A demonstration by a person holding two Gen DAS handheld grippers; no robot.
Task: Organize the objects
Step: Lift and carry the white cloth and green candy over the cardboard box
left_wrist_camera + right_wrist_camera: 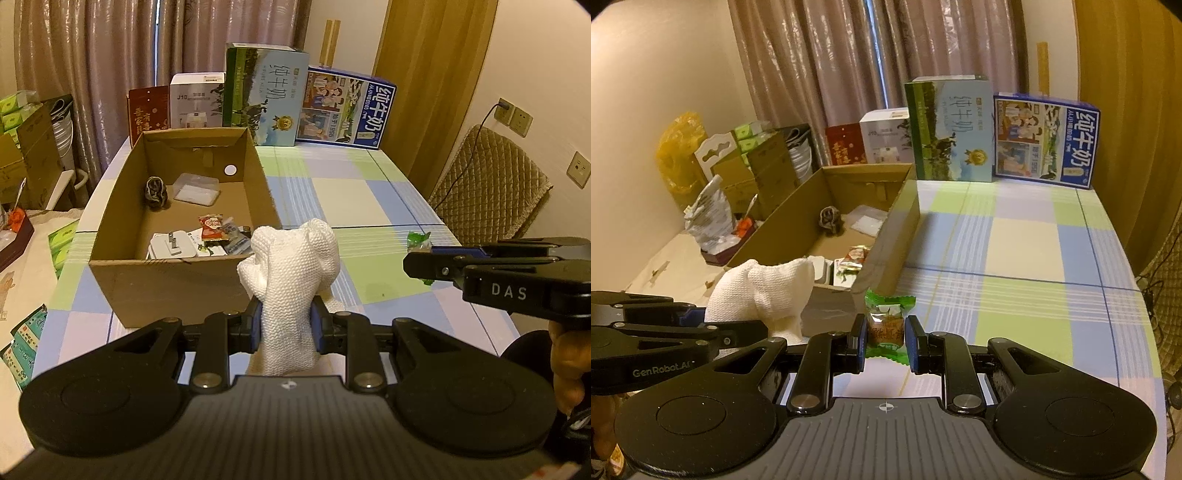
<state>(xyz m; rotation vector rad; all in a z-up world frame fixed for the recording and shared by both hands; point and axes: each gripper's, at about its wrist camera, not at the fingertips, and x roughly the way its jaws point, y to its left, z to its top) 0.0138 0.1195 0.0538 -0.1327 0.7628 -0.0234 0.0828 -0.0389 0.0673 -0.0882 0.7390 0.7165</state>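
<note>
With the left gripper (286, 325) clamping the white cloth (291, 273) and the right gripper (885, 341) pinching the green candy (886, 325), lift both clear over the cardboard box (162, 284) rim before the 2 release.

"DAS" is printed in white on the right gripper (417, 264) at the right edge of the left wrist view; "GenRobot.AI" on the left gripper (753, 332) at lower left of the right wrist view. The blue milk carton (347, 107) at upper centre reads "纯牛奶", as does the green milk carton (266, 96) left of it; white box (195, 99) further left reads "J10".

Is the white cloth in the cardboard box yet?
Not yet: white cloth is clamped in the left gripper, outside the cardboard box.
</note>
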